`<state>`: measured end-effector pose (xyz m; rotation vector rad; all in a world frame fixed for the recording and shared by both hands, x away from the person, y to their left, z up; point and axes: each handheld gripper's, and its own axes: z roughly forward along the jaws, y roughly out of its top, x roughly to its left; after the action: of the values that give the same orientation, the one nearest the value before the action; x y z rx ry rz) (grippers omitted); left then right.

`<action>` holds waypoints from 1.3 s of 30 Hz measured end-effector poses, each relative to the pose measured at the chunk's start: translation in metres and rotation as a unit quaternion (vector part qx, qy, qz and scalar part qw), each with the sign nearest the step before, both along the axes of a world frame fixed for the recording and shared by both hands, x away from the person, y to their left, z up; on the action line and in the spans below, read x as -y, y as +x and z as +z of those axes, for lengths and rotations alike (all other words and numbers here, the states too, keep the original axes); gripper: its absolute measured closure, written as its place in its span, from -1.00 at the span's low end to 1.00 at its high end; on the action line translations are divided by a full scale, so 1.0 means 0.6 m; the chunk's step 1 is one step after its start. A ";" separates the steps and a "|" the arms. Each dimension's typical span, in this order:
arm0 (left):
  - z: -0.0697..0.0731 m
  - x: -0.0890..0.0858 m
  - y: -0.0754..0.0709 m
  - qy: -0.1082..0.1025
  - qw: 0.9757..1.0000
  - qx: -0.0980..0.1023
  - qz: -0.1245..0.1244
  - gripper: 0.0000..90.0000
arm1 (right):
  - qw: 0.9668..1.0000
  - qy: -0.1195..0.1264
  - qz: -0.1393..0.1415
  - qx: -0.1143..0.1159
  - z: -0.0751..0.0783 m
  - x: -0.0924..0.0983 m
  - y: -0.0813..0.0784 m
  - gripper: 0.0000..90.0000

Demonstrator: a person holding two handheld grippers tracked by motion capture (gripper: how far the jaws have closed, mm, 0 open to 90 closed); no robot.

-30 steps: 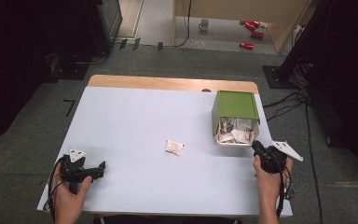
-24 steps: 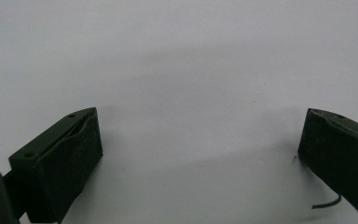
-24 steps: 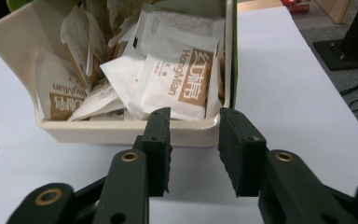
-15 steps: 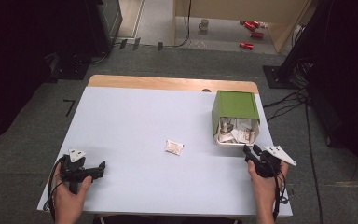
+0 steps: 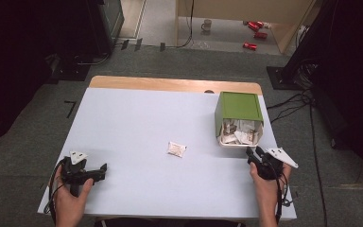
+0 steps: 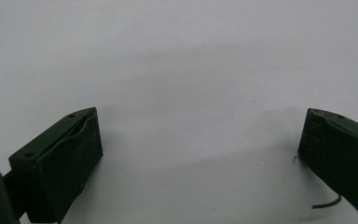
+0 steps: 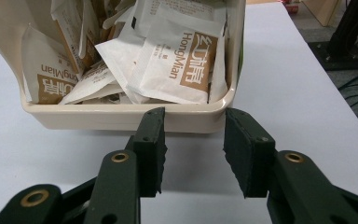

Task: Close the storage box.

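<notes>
1. Green on the outside, cream on the inside: in the high view the box (image 5: 238,118) lies tipped on its side at the right of the table (image 5: 137,118), its open mouth turned toward the bottom of the frame and packed with white sachets (image 5: 238,135). Your right gripper (image 5: 255,155) sits just below that mouth, near but apart from it, and is much the nearer hand. One loose sachet (image 5: 176,149) lies flat at the centre, between both hands, closer to the right one. Your left gripper (image 5: 101,171) rests low at the lower left, well apart from the box.

2. Left gripper view: its jaws stand wide with nothing between them, bare white table ahead.

3. Right gripper view: the jaws have just been opening and now stand partly apart, empty. The box rim (image 7: 121,116) runs across the frame straight ahead of the tips. Inside, sachets marked "HongMian" (image 7: 177,60) are heaped, the biggest leaning at the upper right with its long axis running up the frame. By my reading, your reach goes forward and over the rim.
</notes>
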<state>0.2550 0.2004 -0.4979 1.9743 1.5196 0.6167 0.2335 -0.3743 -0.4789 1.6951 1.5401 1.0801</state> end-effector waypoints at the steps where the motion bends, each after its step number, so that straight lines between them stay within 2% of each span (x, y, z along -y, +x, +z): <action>1: 0.000 0.000 0.000 0.000 1.000 0.000 0.000 -1.00 | 1.000 -0.001 -0.001 0.000 0.000 -0.001 0.001 0.32; 27: 0.000 0.000 0.000 0.000 1.000 0.000 0.000 -1.00 | 0.999 -0.013 -0.044 -0.005 0.005 -0.018 0.044 0.31; 36: 0.000 0.000 0.000 0.000 1.000 0.000 0.000 -1.00 | 0.999 -0.014 -0.047 -0.001 0.012 -0.020 0.047 0.30; 39: 0.000 0.000 0.000 0.000 1.000 0.000 0.000 -1.00 | 0.999 -0.015 -0.041 -0.008 0.010 -0.020 0.048 0.21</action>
<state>0.2550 0.2005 -0.4979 1.9740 1.5194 0.6169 0.2622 -0.3624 -0.4727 1.7349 1.4747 1.0002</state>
